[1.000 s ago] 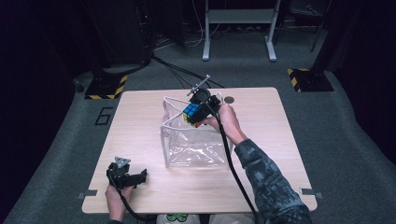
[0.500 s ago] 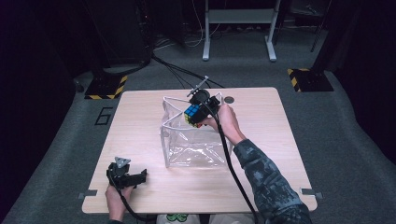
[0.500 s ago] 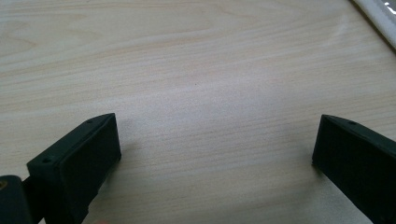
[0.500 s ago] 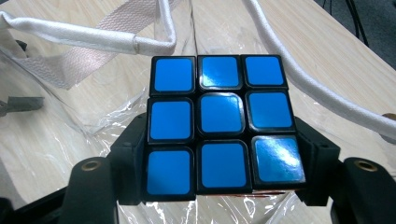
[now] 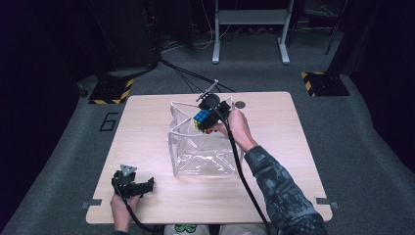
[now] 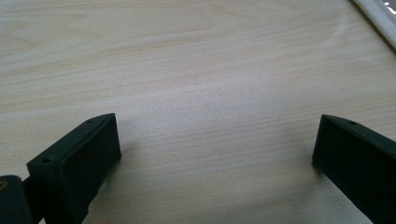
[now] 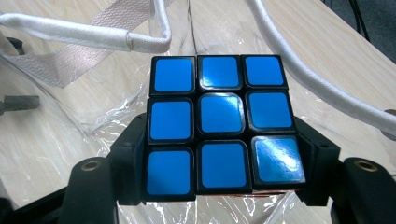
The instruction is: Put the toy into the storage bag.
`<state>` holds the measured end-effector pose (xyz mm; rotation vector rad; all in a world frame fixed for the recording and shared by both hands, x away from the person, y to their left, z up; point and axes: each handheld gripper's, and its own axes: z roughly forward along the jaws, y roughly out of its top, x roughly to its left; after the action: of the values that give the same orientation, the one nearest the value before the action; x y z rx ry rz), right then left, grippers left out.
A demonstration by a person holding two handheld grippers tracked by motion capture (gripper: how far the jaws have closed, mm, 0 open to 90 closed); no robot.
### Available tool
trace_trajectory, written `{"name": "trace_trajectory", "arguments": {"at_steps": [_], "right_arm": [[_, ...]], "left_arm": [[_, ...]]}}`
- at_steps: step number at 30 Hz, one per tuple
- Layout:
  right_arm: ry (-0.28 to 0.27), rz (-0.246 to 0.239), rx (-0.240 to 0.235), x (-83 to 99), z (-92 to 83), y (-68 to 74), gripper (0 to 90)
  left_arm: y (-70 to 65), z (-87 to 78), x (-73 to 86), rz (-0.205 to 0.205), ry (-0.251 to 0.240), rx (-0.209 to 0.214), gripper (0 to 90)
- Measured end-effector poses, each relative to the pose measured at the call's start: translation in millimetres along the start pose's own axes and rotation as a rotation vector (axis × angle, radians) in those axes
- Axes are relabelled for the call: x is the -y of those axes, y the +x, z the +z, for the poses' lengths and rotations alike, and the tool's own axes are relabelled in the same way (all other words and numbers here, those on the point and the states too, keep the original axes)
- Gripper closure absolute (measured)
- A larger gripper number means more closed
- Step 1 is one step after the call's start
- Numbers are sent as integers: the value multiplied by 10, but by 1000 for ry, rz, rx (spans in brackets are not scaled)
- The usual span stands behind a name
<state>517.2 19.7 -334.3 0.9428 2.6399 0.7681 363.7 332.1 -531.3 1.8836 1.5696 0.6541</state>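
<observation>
My right gripper [image 5: 204,121] is shut on a puzzle cube [image 5: 201,119], held over the far open end of a clear plastic bag [image 5: 203,149] with white piping. In the right gripper view the cube's blue face [image 7: 219,122] sits squeezed between both black jaws, with the bag's white rim [image 7: 88,35] and clear film below it. My left gripper [image 5: 147,186] rests near the table's front left edge, pointing right, open with nothing in it. In the left gripper view its jaws stand wide apart over bare wood [image 6: 205,93].
The light wooden table [image 5: 147,127] has a small round grommet [image 5: 239,105] near its far edge. Black cables [image 5: 181,73] run across the grey floor behind it. A white desk frame [image 5: 249,19] stands farther back, and striped stand bases [image 5: 111,90] sit at both sides.
</observation>
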Motion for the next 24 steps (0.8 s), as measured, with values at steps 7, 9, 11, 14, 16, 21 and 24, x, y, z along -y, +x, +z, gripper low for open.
{"name": "trace_trajectory", "arguments": {"at_steps": [7,9,11,14,16,21,24], "right_arm": [[22,12,13,0,-13,-10,192],[26,8,10,5,-17,-17,159],[22,4,15,7,-36,-12,144],[1,7,12,7,-95,-8,125],[-4,-1,8,10,-135,-9,111],[-25,1,10,33,-222,6,84],[-32,-1,8,50,-275,7,68]], "left_arm": [[-1,4,2,-3,-4,0,7],[-4,2,3,-7,-5,0,10],[1,1,2,0,-4,0,10],[-2,1,2,-5,-5,0,10],[-4,2,3,-8,-5,-1,10],[1,1,2,0,-4,0,10],[-4,2,3,-7,-5,0,10]]}}
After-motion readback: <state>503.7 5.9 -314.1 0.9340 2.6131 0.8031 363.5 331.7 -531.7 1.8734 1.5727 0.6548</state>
